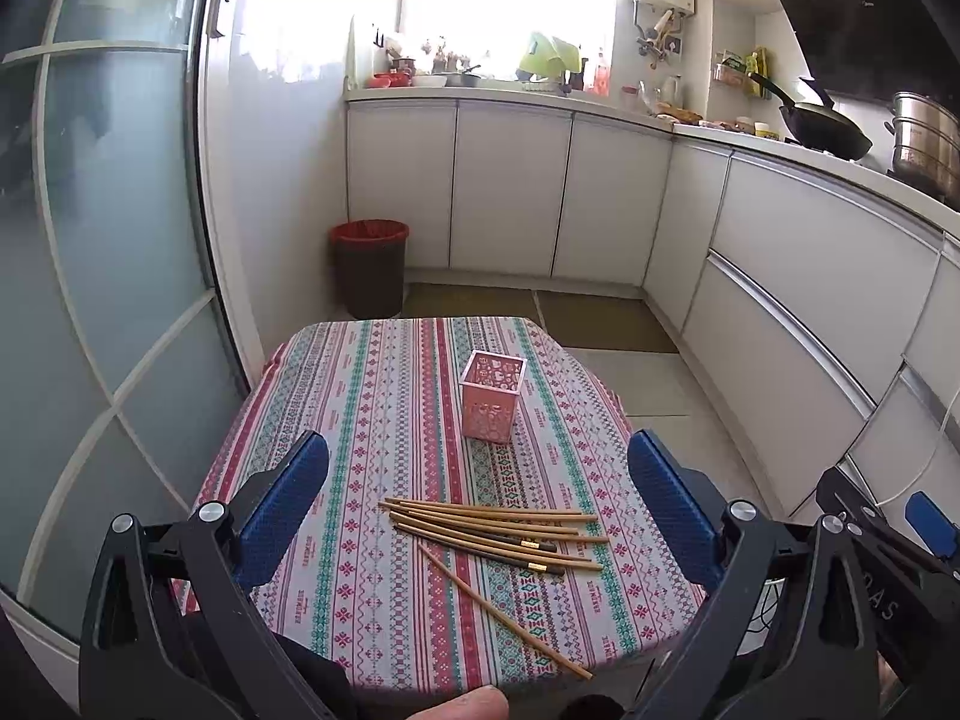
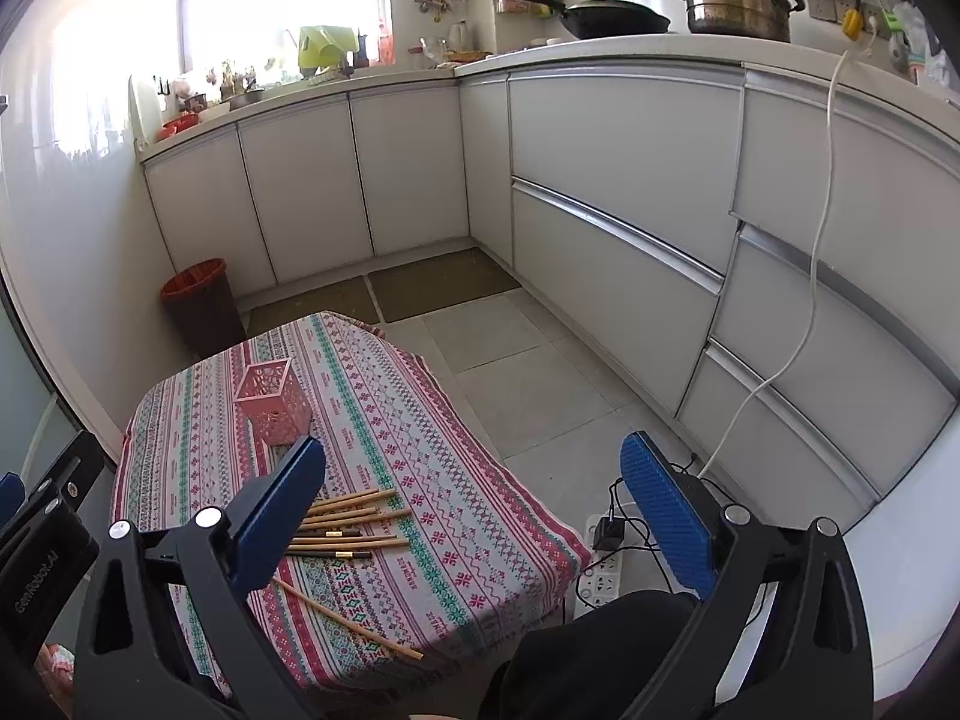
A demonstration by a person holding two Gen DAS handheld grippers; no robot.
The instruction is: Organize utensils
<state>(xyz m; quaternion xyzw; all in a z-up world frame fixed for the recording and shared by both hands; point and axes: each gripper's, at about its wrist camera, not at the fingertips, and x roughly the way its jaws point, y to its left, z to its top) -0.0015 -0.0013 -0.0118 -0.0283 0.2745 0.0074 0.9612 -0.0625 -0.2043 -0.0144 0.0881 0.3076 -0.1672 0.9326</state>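
Several wooden chopsticks (image 1: pixel 492 531) lie in a loose pile on the patterned tablecloth (image 1: pixel 372 420); one (image 1: pixel 504 612) lies apart, slanting toward the near edge. A pink perforated square holder (image 1: pixel 493 396) stands upright and empty behind them. My left gripper (image 1: pixel 477 462) is open, above the pile, holding nothing. In the right wrist view the pile (image 2: pixel 348 525) and the holder (image 2: pixel 273 401) show at the left; my right gripper (image 2: pixel 474 468) is open and empty, over the table's right edge, its left finger (image 2: pixel 282 510) hiding part of the pile.
The small table (image 2: pixel 456 528) stands in a narrow kitchen. White cabinets (image 1: pixel 510 192) run along the back and right. A dark bin with a red liner (image 1: pixel 369 267) stands behind the table. A power strip with cables (image 2: pixel 603 576) lies on the floor at right. A glass door (image 1: pixel 108 240) is at left.
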